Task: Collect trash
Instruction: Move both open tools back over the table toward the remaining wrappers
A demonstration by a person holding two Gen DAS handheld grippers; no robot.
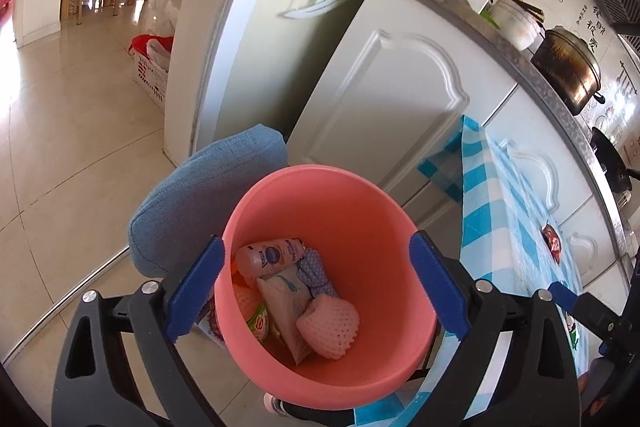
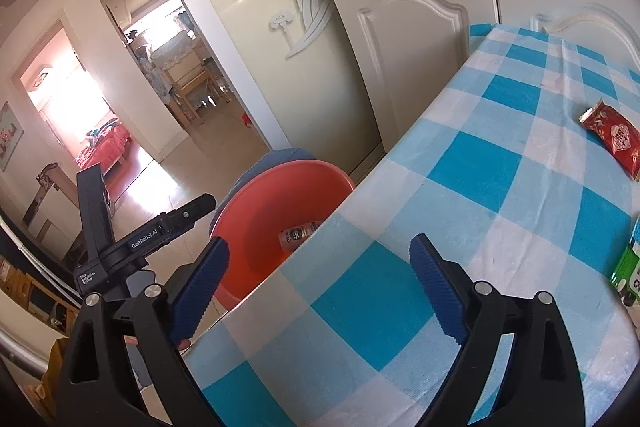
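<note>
1. The left gripper (image 1: pixel 316 285) hangs above the pink bin (image 1: pixel 384 227) with its jaws spread wide and nothing between the pads; the bin's mouth lies directly below and between the two blue fingers (image 1: pixel 196 285).
2. The bin stands on the floor (image 1: pixel 60 147) just off the left edge of the surface (image 2: pixel 500 187), which is covered in a blue-and-white checked cloth.
3. Inside the bin lie a small bottle (image 1: pixel 272 257), a flat white packet (image 1: pixel 286 297), a pink foam fruit net (image 1: pixel 328 325) and a few other scraps (partly hidden by the bin's near wall).
4. The right gripper (image 2: pixel 316 287) is over the near left corner of the surface, jaws also wide apart and empty.
5. A red snack packet (image 2: pixel 614 135) lies on the surface toward its far right edge, well apart from the right gripper and ahead of it to the right.
6. A green carton (image 2: pixel 626 275) stands at the right edge of the surface, only partly in view.
7. A blue cushion (image 1: pixel 208 195) sits just behind the bin, touching its far rim.
</note>
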